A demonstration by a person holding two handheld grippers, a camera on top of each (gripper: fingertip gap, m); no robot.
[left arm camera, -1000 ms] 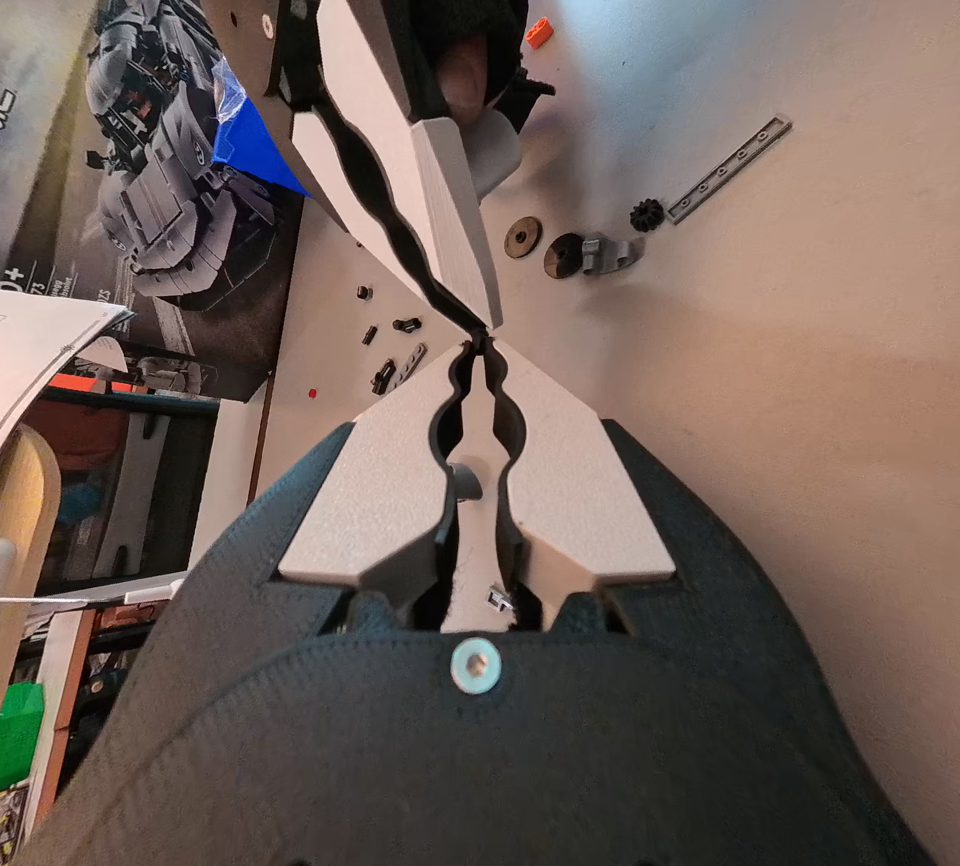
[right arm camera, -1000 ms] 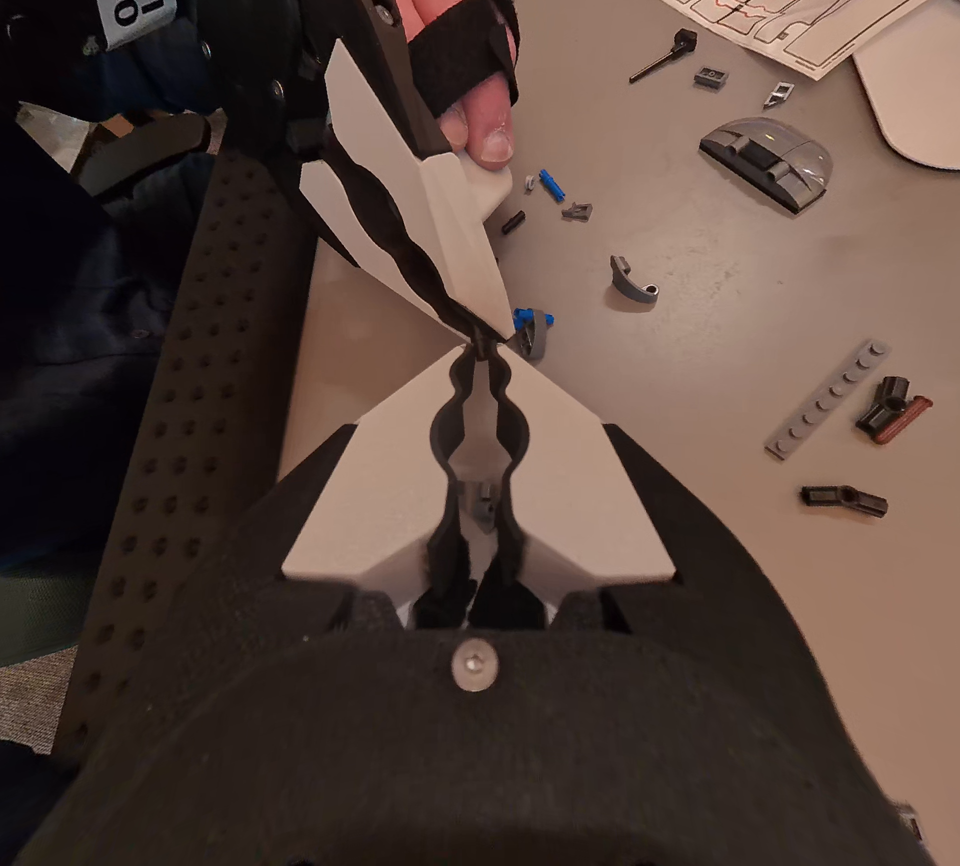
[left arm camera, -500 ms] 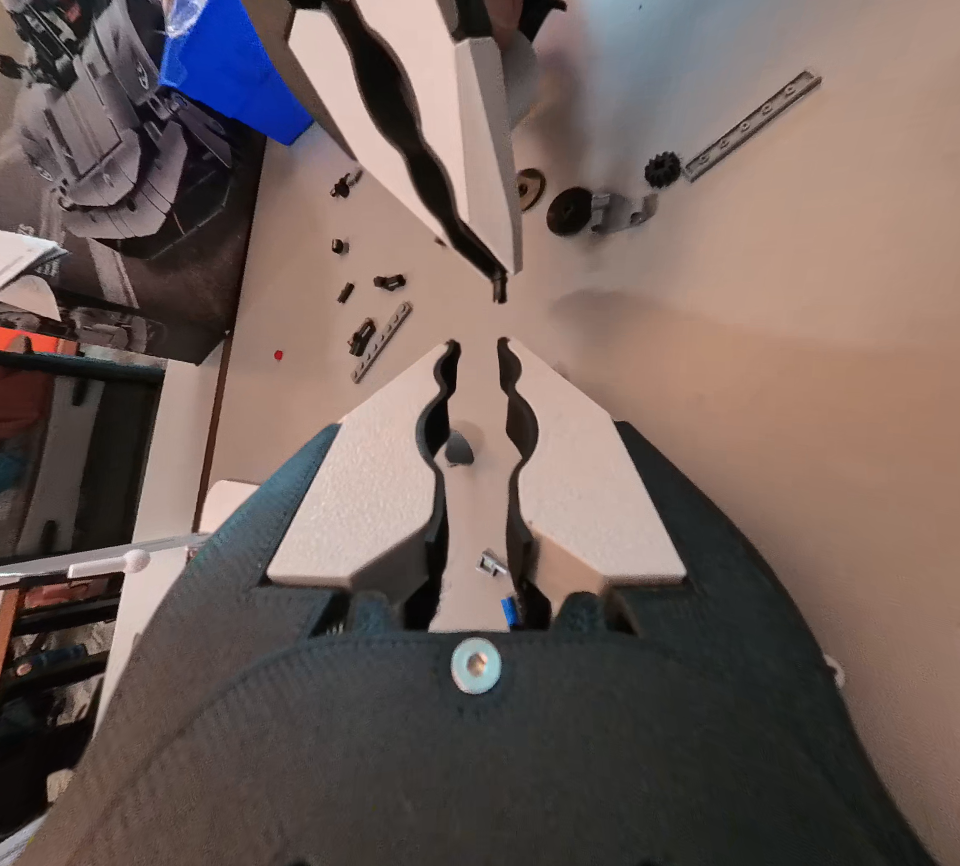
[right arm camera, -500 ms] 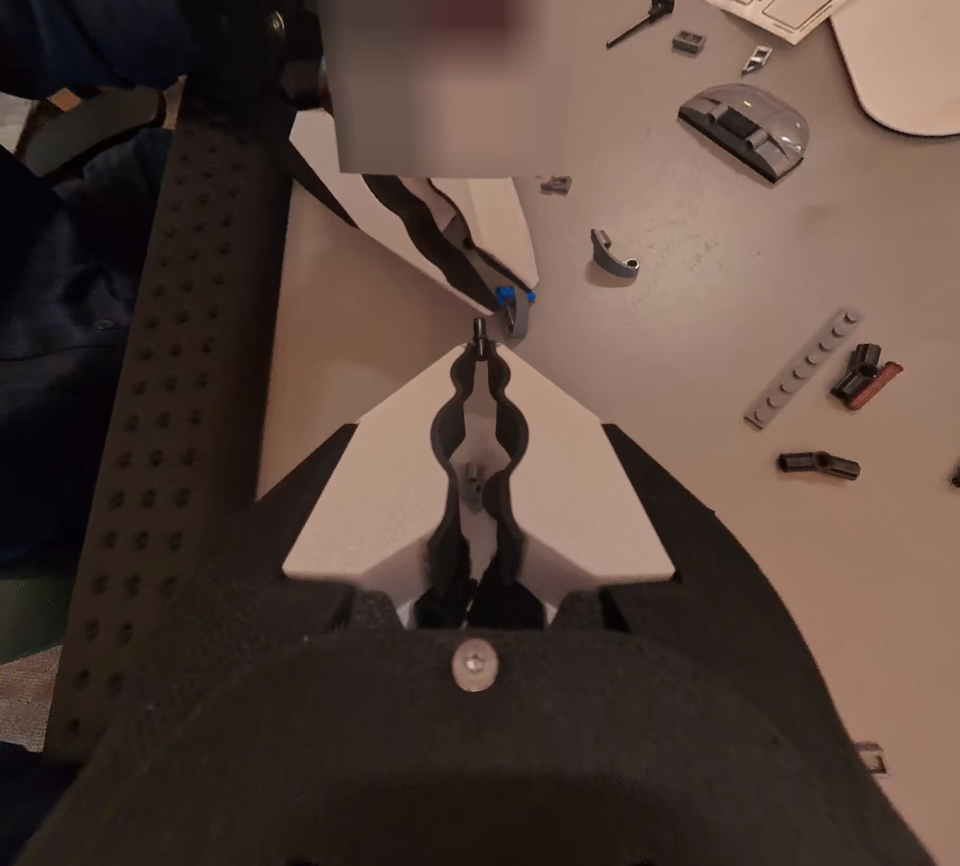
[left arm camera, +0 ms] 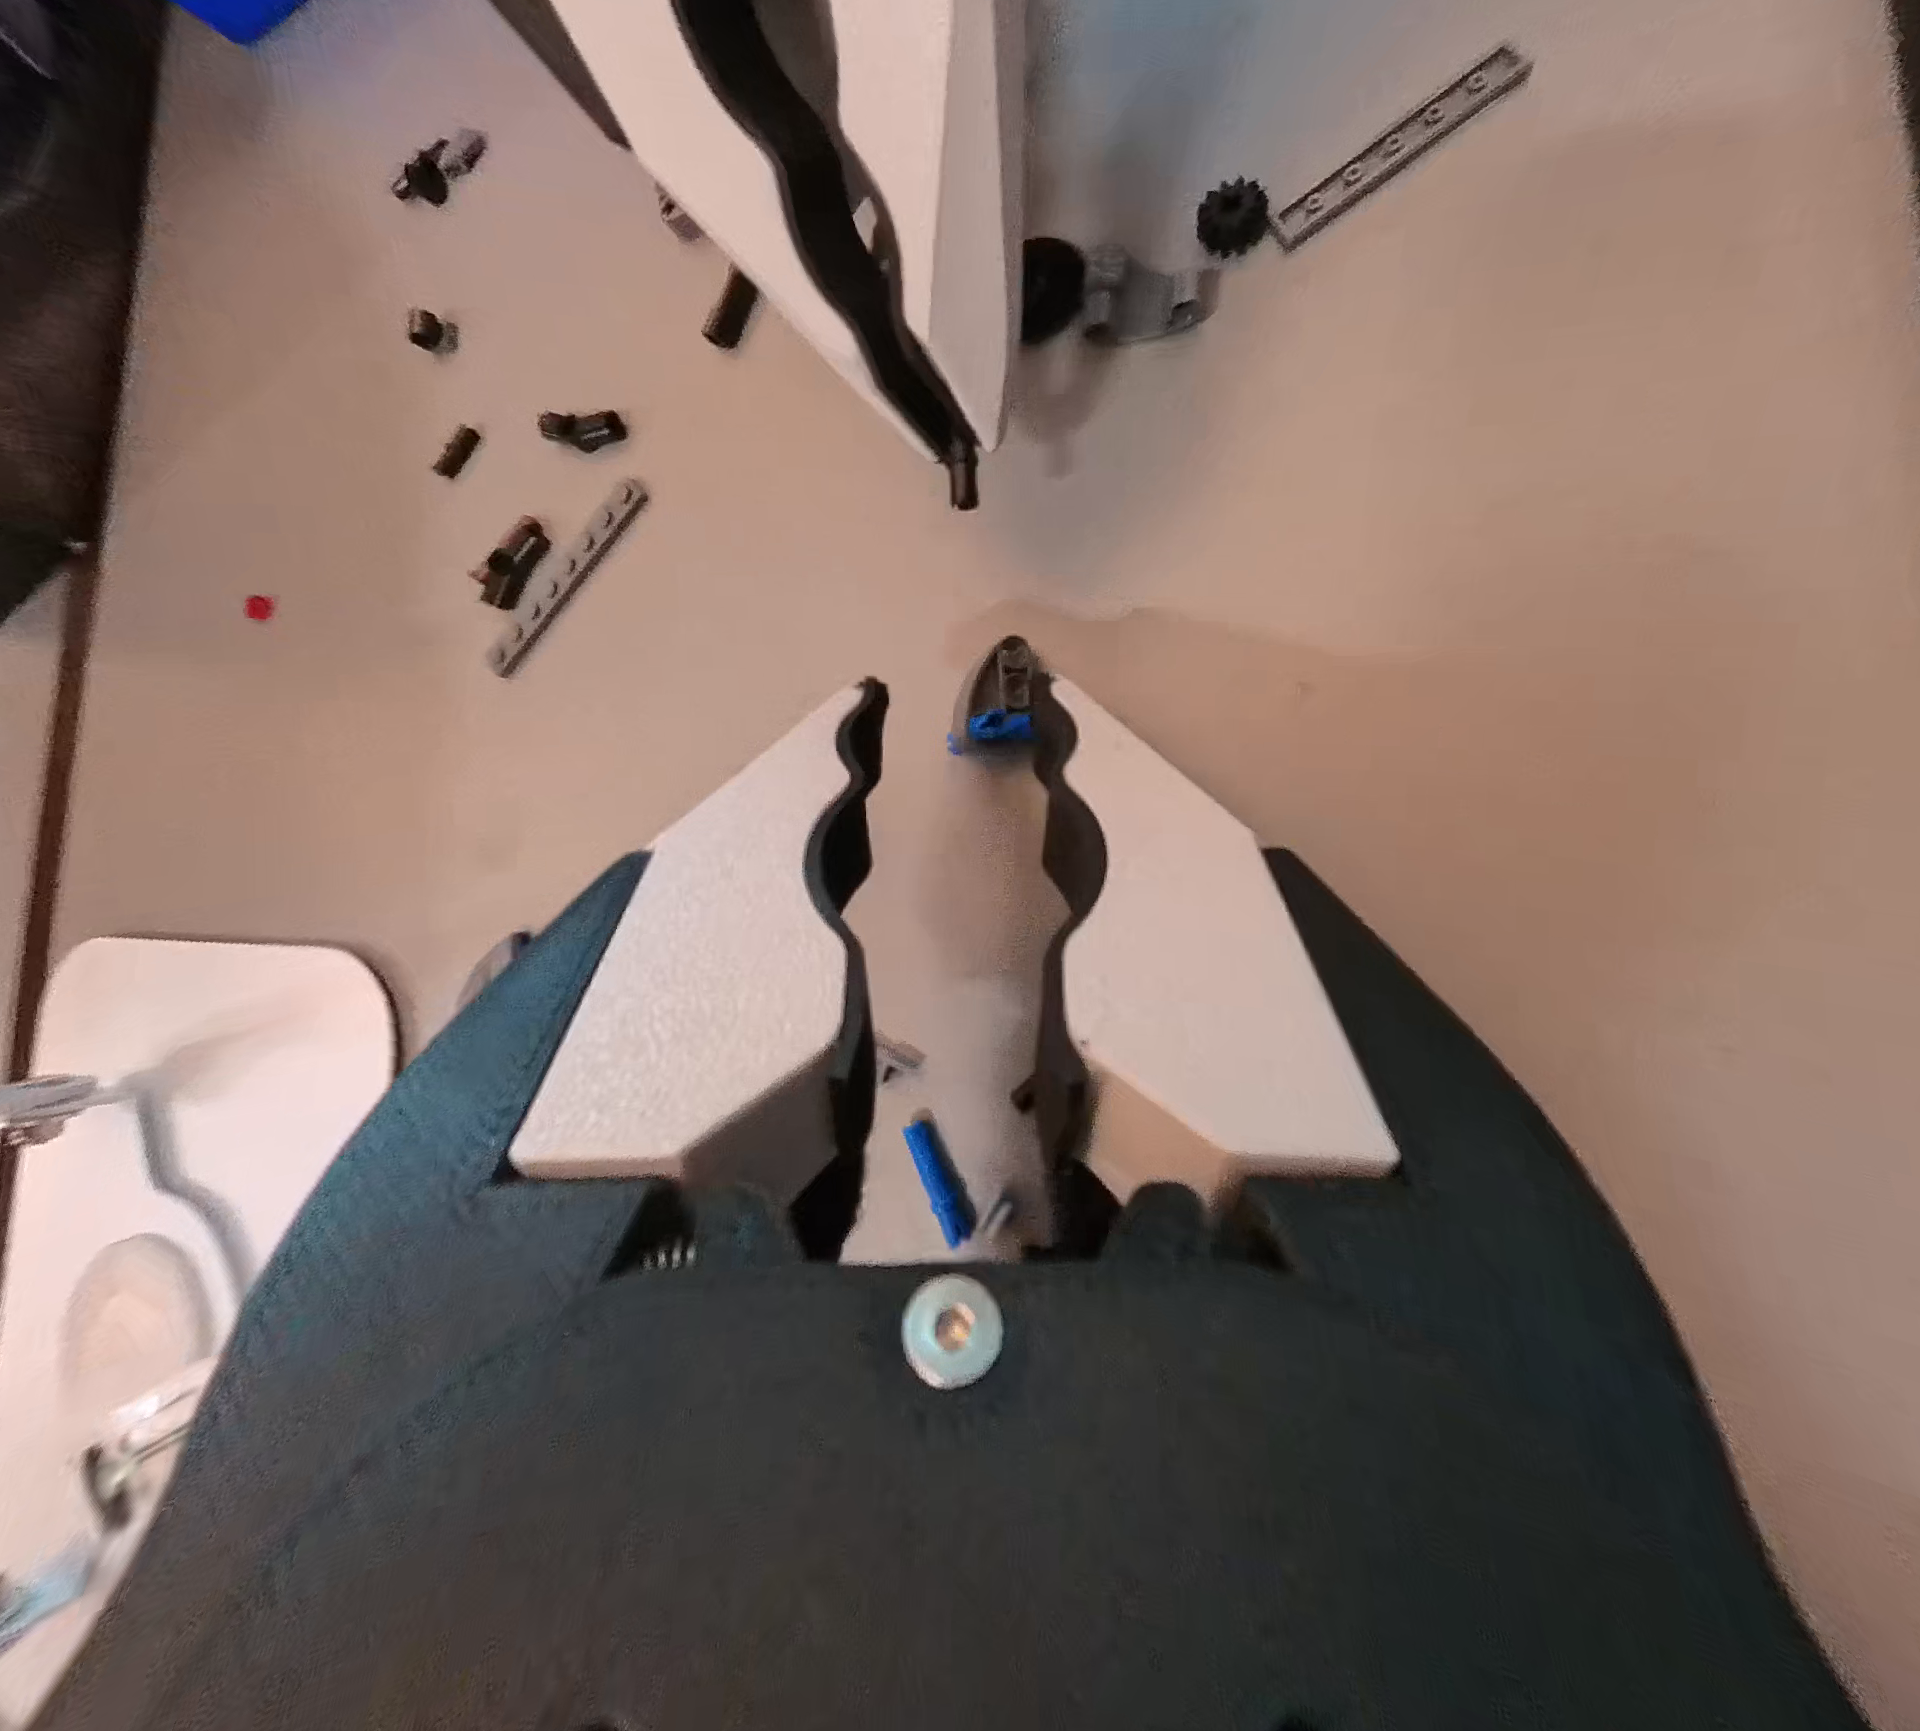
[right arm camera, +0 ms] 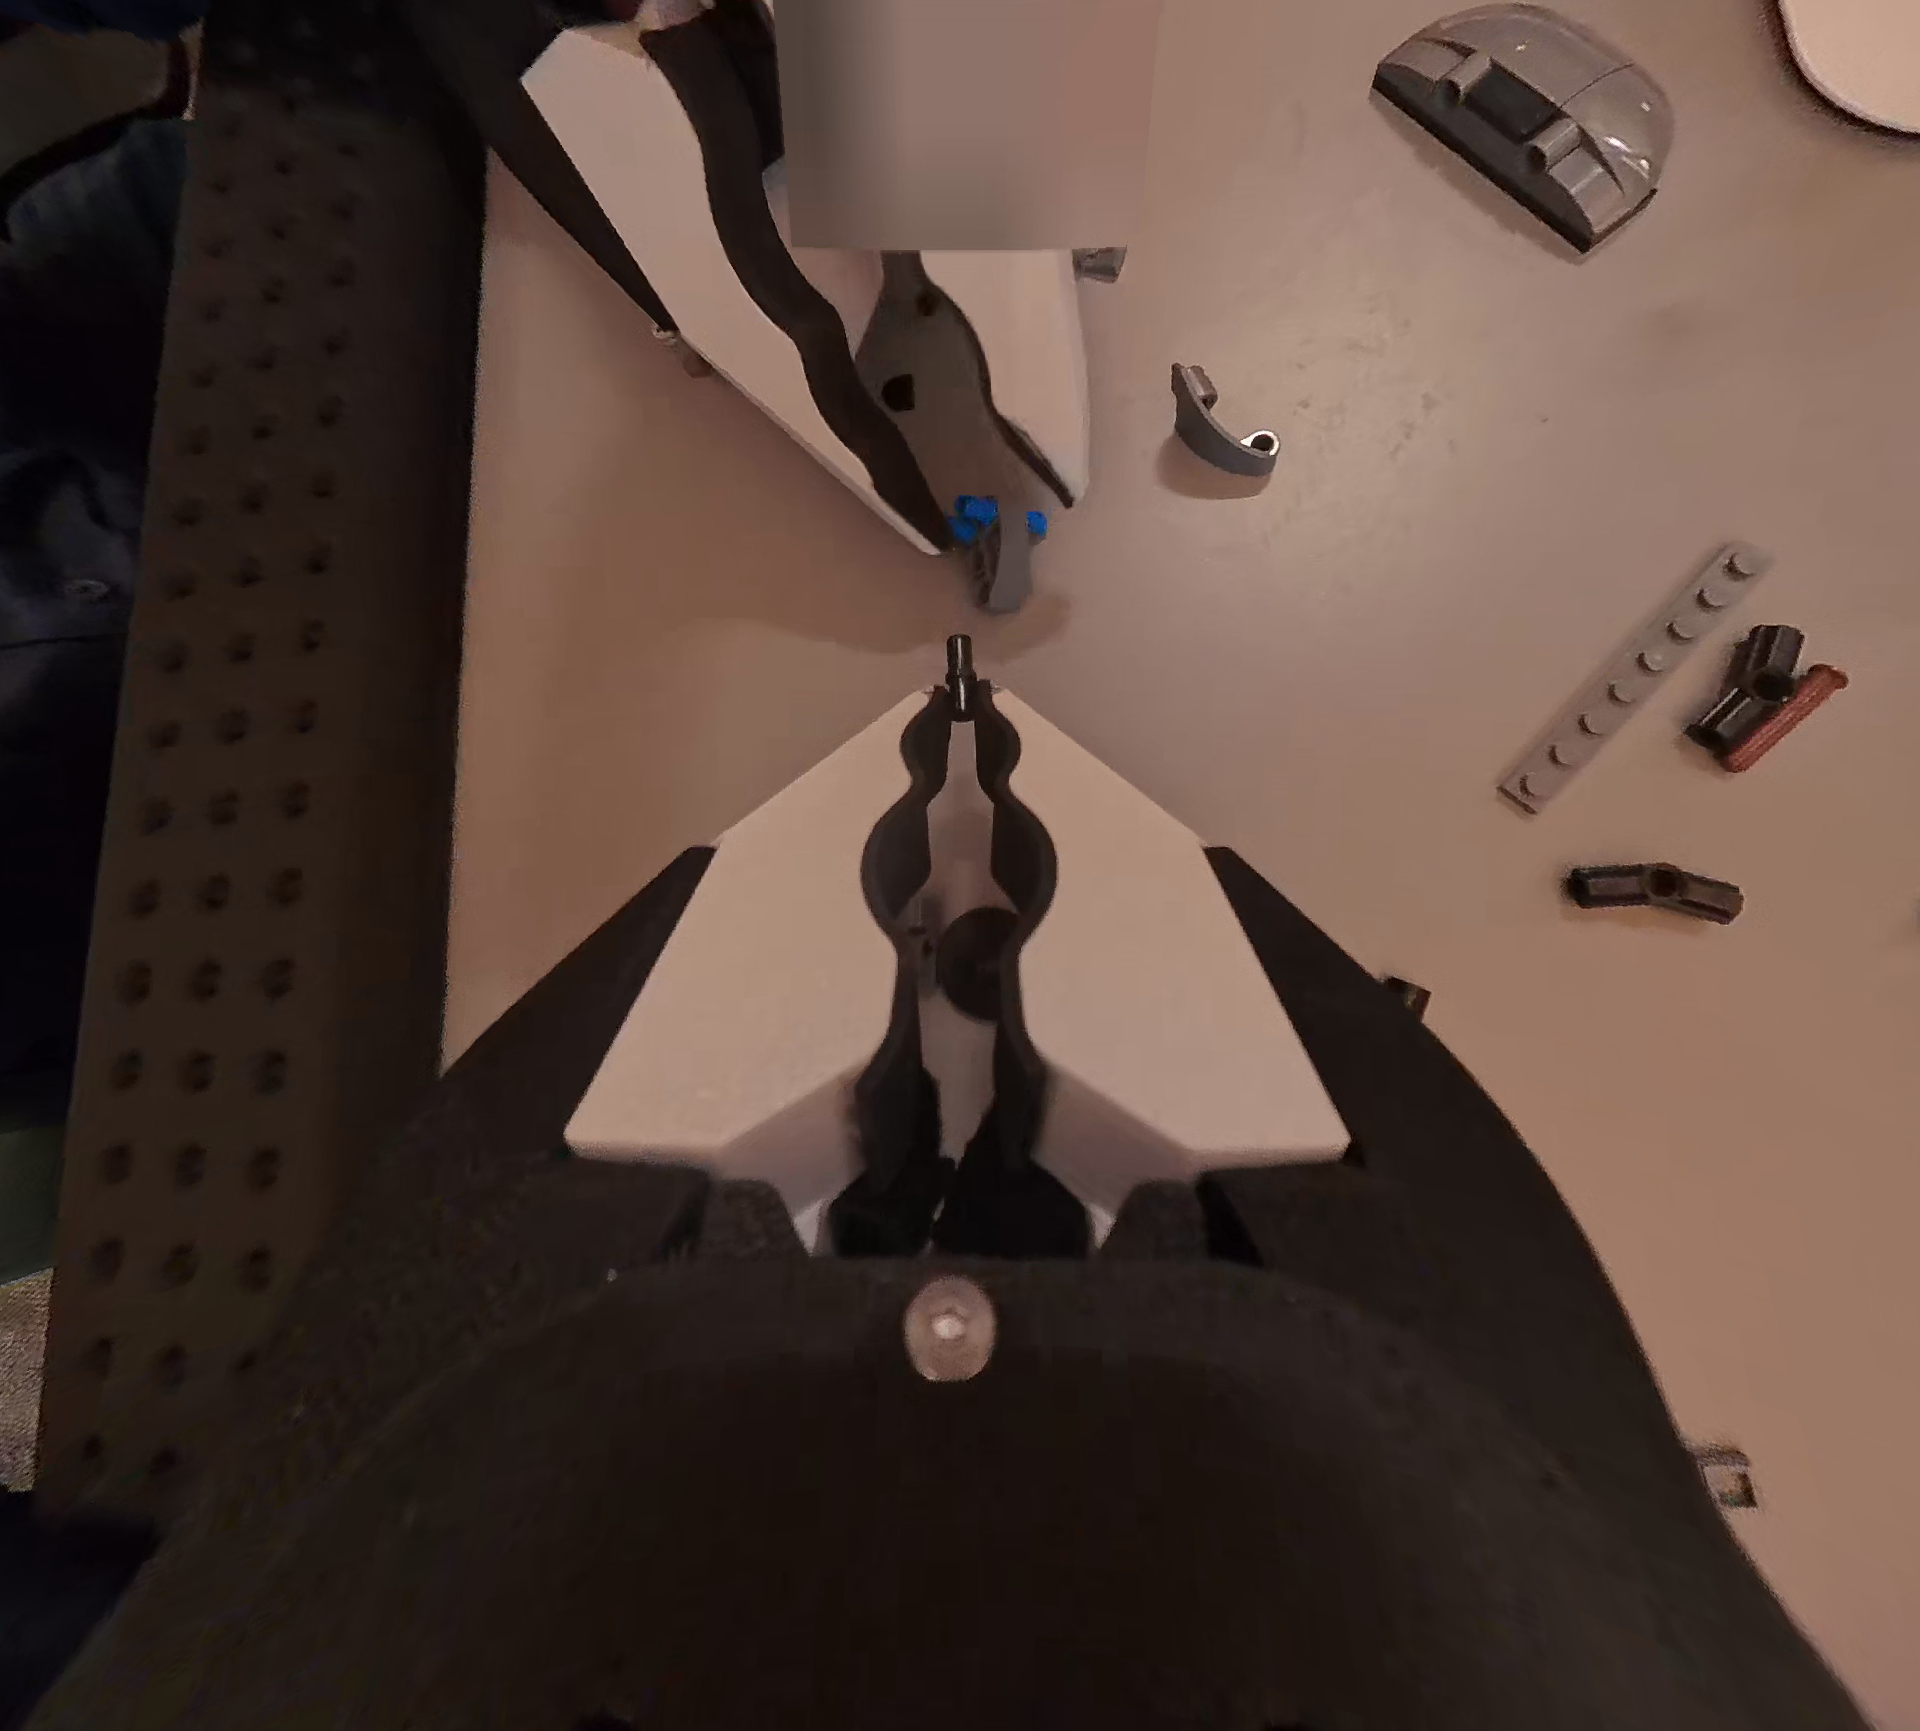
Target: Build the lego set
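Two grippers now apart: right gripper (right arm camera: pixel 961 694) keeps black pin (right arm camera: pixel 958 671) clamped; left gripper (left arm camera: pixel 961 694) has opened, empty.

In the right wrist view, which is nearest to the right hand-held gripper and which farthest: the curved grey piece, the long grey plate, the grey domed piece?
From the right hand-held gripper, shut on a black pin:
1. Curved grey piece, ahead and slightly right.
2. Long grey plate, out to the right.
3. Grey domed piece, far ahead on the right.
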